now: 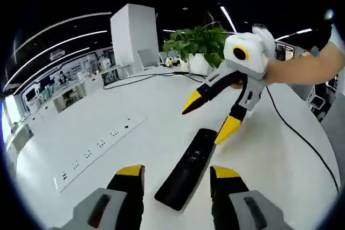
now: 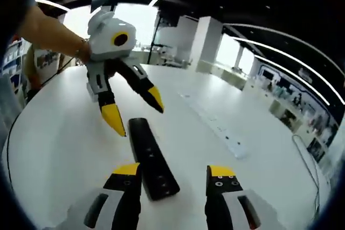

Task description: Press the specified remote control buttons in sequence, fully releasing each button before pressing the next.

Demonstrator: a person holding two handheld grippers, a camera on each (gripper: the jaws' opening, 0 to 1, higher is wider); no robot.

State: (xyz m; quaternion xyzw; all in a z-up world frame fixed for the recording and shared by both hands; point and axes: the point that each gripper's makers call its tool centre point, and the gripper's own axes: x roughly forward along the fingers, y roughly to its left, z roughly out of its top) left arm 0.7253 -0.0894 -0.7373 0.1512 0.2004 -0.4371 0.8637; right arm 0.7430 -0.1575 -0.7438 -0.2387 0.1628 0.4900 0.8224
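Note:
A long black remote control (image 1: 190, 161) lies flat on the white round table (image 1: 70, 127). My left gripper (image 1: 177, 172) is open, its yellow-tipped jaws standing on either side of the remote's near end. My right gripper (image 1: 209, 117), held by a person's hand, hovers open over the remote's far end, one yellow tip close beside it. In the right gripper view the remote (image 2: 150, 149) runs away from my open right gripper (image 2: 173, 171), close to its left jaw. The left gripper (image 2: 135, 109) hangs open above the other end. I cannot tell whether any tip touches the remote.
A row of recessed sockets (image 1: 97, 146) runs along the table, also visible as the socket strip (image 2: 215, 125). A black cable (image 1: 299, 130) crosses the table on the right. A potted plant (image 1: 197, 44) and a white pillar (image 1: 135, 33) stand beyond the table.

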